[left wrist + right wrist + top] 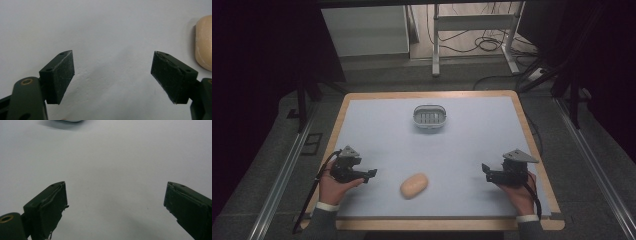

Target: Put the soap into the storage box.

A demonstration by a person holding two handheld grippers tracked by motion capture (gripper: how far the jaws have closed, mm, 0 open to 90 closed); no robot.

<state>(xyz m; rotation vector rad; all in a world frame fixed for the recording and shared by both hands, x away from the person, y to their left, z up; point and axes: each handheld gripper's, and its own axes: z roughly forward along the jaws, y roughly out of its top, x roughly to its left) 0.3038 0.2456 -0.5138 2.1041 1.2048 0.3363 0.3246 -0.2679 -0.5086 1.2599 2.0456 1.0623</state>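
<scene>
So the bun [414,185] is lying on the mat [472,140] near the front edge, between the two tongs but closer to the left gripper [371,174], just off to its right. The right gripper [485,168] sits well apart from it. Both have jaws spread wide, holding nothing. A white basket [430,118] sits farther back, mid-mat.

Left claw [112,75] gapes above the mat [105,30], bread roll [203,42] at right
</scene>
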